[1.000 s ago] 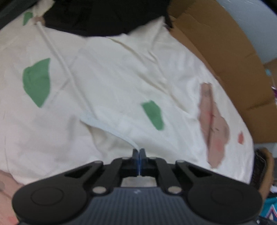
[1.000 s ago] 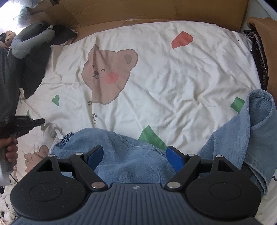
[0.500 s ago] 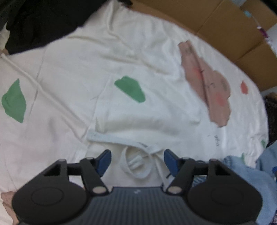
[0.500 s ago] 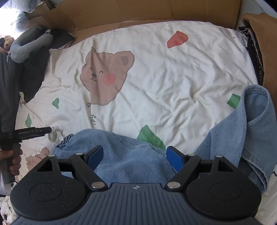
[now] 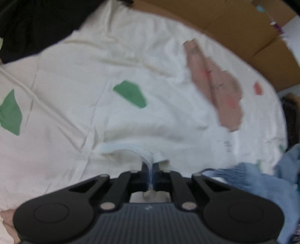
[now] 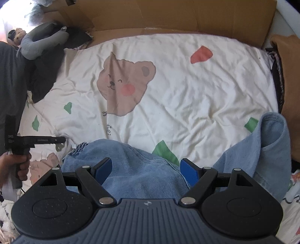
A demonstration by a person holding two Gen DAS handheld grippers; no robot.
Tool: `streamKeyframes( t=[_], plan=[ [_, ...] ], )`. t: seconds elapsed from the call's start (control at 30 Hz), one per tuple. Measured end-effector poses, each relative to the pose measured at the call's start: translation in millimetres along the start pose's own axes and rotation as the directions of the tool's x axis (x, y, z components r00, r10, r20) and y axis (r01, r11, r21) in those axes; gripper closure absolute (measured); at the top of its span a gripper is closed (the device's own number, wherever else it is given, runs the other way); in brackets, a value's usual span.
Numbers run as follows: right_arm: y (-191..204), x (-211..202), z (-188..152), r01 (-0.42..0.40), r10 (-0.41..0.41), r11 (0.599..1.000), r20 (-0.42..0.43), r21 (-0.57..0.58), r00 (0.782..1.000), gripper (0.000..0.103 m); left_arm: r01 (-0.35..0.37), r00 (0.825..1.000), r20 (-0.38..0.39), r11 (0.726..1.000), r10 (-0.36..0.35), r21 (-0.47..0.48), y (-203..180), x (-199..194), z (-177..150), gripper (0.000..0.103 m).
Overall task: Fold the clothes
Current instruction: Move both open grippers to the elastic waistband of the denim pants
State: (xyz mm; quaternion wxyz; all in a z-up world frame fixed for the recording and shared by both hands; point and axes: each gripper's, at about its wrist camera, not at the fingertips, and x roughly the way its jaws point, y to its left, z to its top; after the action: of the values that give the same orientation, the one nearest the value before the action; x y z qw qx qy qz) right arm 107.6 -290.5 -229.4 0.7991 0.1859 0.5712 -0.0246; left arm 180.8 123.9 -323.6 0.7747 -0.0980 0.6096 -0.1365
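Left claw: the left claw (image 5: 150, 171) has its fingers pressed together on a pale strap (image 5: 120, 148), a thin light strip that runs from between the fingertips out over the bedsheet (image 5: 75, 84). The left wrist view is blurred, so what the strap belongs to cannot be told.

Right claw: the right claw (image 6: 146, 169) stands with its blue-padded fingers (image 6: 189, 169) wide apart, holding nothing, just above the jeans (image 6: 142, 169).

Jeans: light blue denim, bunched on the near edge of the bedsheet. One heap lies between and under the right claw's fingers; another part rises in a fold (image 6: 270, 142) to the right of the bear print (image 6: 125, 84). In the left wrist view a frayed denim edge (image 5: 234, 174) shows just right of the left claw.

Bedsheet: cream, creased, printed with a brown bear face, green patches and a red patch (image 6: 201, 54). It covers the bed.

Left claw from the right wrist view: a hand (image 6: 16, 163) holds the black tool's grip at the sheet's left edge, its tip (image 6: 60, 139) at the sheet beside the jeans' frayed end.

Beyond the bear print: brown cardboard (image 6: 168, 16) stands along the far side of the bedsheet.

Left of the bear print: dark clothing (image 6: 45, 75) and a grey stuffed shape (image 6: 43, 43) lie in a heap.

Right of the bear print: a tan cloth (image 6: 288, 75) lies at the sheet's edge.
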Motion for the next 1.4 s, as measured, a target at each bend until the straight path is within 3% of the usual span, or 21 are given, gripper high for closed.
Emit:
streamKeyframes(
  t=[0.2, 0.37, 0.67, 0.83, 0.93, 1.17, 1.27, 1.4],
  plan=[
    [6, -32, 2, -0.015, 0.015, 0.999, 0.014, -0.030, 1.000, 0.019, 0.088, 0.994, 0.057, 0.995, -0.091, 0.054, -42, -73, -8, 0.099],
    [12, -59, 4, -0.032, 0.033, 0.998, 0.025, -0.049, 0.999, 0.019, 0.150, 0.986, 0.057, 0.980, -0.158, 0.130, -84, -117, -24, 0.099],
    [23, -108, 3, -0.066, 0.074, 0.993, 0.075, -0.102, 0.994, 0.019, 0.155, 0.987, 0.002, 0.963, -0.159, 0.220, -137, -138, -78, 0.096],
    [20, -118, -5, -0.065, 0.076, 0.991, 0.087, -0.118, 0.993, 0.019, 0.182, 0.983, -0.006, 0.957, -0.186, 0.225, -151, -147, -100, 0.095],
    [15, -118, -8, -0.074, 0.083, 0.991, 0.088, -0.108, 0.993, 0.019, 0.175, 0.984, -0.013, 0.960, -0.177, 0.217, -155, -149, -107, 0.095],
    [11, -113, -13, -0.085, 0.094, 0.991, 0.080, -0.100, 0.992, 0.019, 0.145, 0.989, 0.007, 0.967, -0.149, 0.209, -146, -163, -118, 0.079],
    [10, -110, -12, -0.095, 0.103, 0.991, 0.077, -0.094, 0.992, 0.019, 0.112, 0.992, 0.034, 0.979, -0.120, 0.168, -128, -166, -118, 0.068],
    [11, -102, -5, -0.097, 0.105, 0.990, 0.068, -0.106, 0.992, 0.019, 0.080, 0.995, 0.053, 0.994, -0.084, 0.078, -92, -166, -111, 0.068]
  ],
)
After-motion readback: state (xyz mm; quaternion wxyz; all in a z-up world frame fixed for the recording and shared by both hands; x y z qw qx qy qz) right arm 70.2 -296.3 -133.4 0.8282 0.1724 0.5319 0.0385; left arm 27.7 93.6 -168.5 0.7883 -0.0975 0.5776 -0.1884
